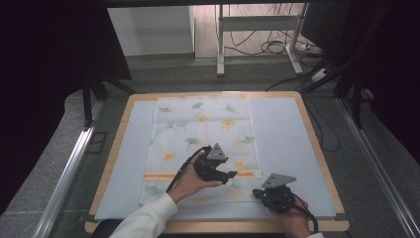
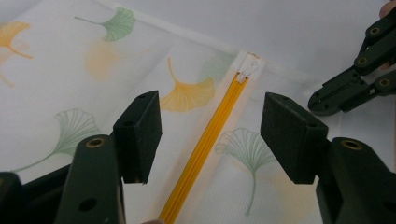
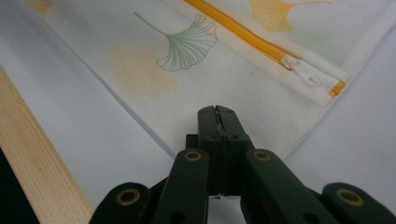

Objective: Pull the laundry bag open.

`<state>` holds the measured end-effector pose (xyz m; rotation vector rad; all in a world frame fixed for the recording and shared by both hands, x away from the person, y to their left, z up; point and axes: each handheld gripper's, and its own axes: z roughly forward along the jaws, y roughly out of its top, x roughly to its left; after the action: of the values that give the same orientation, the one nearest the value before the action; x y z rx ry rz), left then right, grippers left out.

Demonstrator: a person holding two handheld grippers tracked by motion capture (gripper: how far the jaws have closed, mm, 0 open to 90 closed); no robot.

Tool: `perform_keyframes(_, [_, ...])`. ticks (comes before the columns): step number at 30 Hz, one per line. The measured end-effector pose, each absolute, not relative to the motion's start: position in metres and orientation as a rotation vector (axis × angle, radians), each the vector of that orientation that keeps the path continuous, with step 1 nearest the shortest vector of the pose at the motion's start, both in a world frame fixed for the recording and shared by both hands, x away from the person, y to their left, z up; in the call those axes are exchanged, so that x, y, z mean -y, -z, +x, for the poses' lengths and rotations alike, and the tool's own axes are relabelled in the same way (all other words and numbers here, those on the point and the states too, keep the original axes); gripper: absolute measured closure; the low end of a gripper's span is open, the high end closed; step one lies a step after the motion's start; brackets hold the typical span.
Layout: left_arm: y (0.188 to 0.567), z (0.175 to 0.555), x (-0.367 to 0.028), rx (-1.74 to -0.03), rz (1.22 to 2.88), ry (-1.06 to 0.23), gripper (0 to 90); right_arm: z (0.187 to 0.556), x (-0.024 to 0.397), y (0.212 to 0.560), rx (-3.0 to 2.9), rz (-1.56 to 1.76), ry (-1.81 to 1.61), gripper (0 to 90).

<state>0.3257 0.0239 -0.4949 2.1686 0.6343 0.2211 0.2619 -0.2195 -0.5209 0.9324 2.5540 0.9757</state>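
The high view looks forward and down over the whole bench (image 1: 317, 148). Both gripper views sit close above the bag's orange zipper (image 2: 205, 140), their shared ground.

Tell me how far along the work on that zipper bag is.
Done: the right tool is shut, pinning the bag near its corner. In hand: the left tool hovers open astride the orange zipper. Left: grasping the white pull, which sits untouched at the zipper's end.

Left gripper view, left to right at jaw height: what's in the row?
Left jaw pad → orange zipper on the ginkgo-print bag → right jaw pad → right gripper beyond the bag's edge.
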Motion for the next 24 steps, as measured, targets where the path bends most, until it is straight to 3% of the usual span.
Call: perform_keyframes(24, [0.507, 0.347, 0.02, -0.655, 2.158, -0.192, 41.4, 0.262, 0.222, 0.522, -2.56, 0.929, -1.001, 89.4])
